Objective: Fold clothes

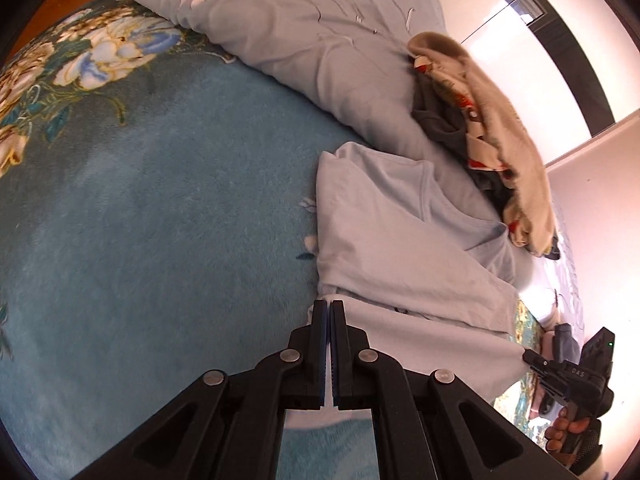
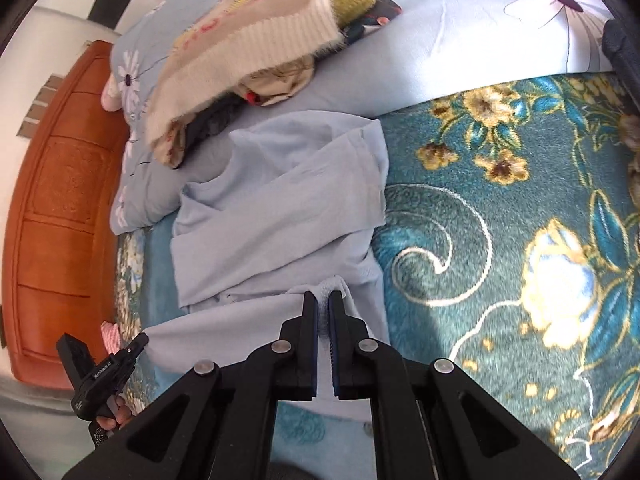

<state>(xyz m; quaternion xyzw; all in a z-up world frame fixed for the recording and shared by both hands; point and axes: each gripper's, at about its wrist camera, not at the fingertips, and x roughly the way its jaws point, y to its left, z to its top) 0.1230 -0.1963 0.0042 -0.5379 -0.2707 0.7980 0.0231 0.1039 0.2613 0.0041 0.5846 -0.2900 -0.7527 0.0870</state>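
A pale blue long-sleeved shirt [image 1: 400, 240] lies on a teal floral blanket [image 1: 160, 220], with its sleeves folded across the body. It also shows in the right wrist view [image 2: 288, 200]. My left gripper [image 1: 329, 305] is shut on the shirt's hem at one bottom corner. My right gripper [image 2: 323, 296] is shut on the hem at the other bottom corner. The hem edge is lifted and stretched between the two grippers. The right gripper also shows in the left wrist view [image 1: 528, 356], and the left gripper in the right wrist view [image 2: 142, 338].
A heap of other clothes, with a cream knit sweater [image 2: 248, 40] on top, lies on a blue flowered pillow [image 1: 300, 32] just beyond the shirt. An orange wooden headboard [image 2: 60, 200] stands behind the bed. The teal blanket [image 2: 500, 240] spreads to the shirt's sides.
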